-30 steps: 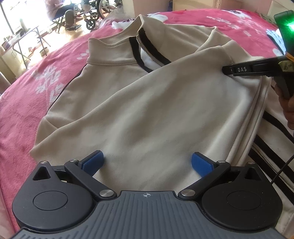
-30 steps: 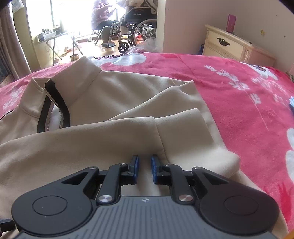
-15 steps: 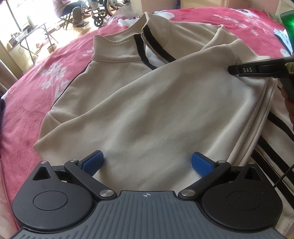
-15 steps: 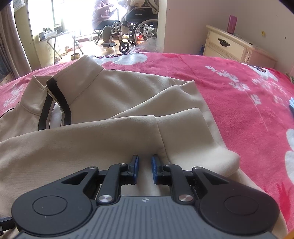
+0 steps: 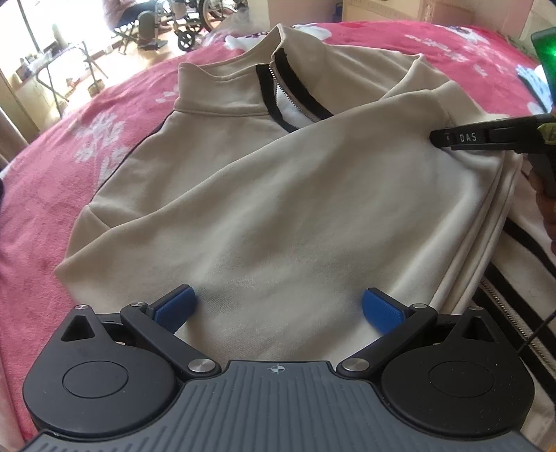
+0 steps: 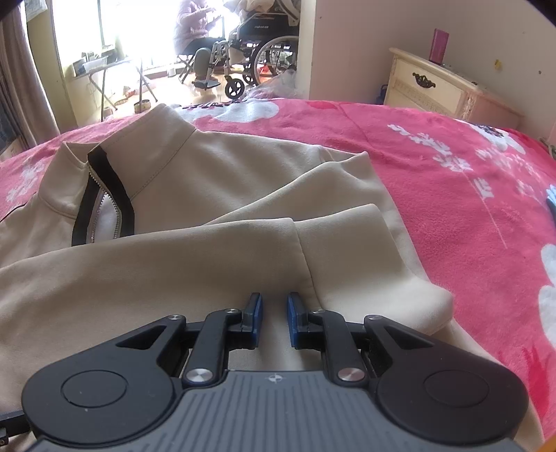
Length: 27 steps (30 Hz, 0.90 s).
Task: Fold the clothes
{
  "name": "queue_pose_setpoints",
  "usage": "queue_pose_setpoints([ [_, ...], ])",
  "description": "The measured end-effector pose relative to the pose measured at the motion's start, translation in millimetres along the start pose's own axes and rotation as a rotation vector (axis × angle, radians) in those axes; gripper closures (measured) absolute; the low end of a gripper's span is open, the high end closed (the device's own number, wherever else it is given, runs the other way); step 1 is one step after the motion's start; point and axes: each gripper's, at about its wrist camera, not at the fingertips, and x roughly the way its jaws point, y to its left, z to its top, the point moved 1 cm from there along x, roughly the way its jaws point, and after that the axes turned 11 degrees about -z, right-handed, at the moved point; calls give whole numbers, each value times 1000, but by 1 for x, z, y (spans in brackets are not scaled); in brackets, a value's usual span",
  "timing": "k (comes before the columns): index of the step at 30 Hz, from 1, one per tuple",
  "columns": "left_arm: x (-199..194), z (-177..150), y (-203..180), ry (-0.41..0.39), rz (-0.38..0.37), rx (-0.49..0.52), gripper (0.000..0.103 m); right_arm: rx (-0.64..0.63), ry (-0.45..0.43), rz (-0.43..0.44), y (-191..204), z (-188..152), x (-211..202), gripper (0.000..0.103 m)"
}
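A beige zip-up jacket (image 5: 278, 208) with black trim lies on the pink flowered blanket (image 5: 52, 174), its lower part folded up over the chest. My left gripper (image 5: 278, 307) hovers open above the near folded edge, with cloth showing between its blue pads but not pinched. At the fold's right corner, my right gripper (image 5: 469, 138) comes in from the right. In the right wrist view its fingers (image 6: 274, 314) stand narrowly apart, shut on a thick bunch of the jacket (image 6: 173, 278) beside a seam. The collar and zip point away from me.
A black-striped part of the jacket (image 5: 521, 250) pokes out under the fold at the right, next to a hand (image 5: 547, 208). Beyond the bed are a cream dresser (image 6: 434, 90), a wheelchair (image 6: 264, 52), a seated person (image 6: 194, 31) and a folding table (image 6: 104, 69).
The left wrist view has shifted a little, showing more of the jacket and less of the room. Both grippers keep the same jaw spacing, and the right one stays at the fold's corner.
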Motion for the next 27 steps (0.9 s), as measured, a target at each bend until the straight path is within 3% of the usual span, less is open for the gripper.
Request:
queue_pose_setpoints([
  [5,-28,11,9,-142,-137,40,0,-16,45,34,-2,20,-5,81],
  [8,-43,27,23,-282,-100,74,0,6,18,90,-4,42,-16,78],
  [12,-42,63,62,-360,-50,-1,0,109,47,231,0,88,-13,70],
  [16,-26,90,102,-372,-40,-139,5,269,128,392,3,138,3,64],
  [18,-14,102,118,-351,-48,-190,8,294,193,420,12,156,20,64],
  [21,0,112,133,-329,-72,-255,25,284,244,380,35,177,39,64],
  [23,5,116,140,-331,-131,-285,27,268,249,343,49,184,44,64],
  [24,8,116,142,-332,-149,-306,33,252,248,329,54,188,46,64],
  [27,13,119,145,-335,-173,-339,42,203,254,301,70,197,52,64],
])
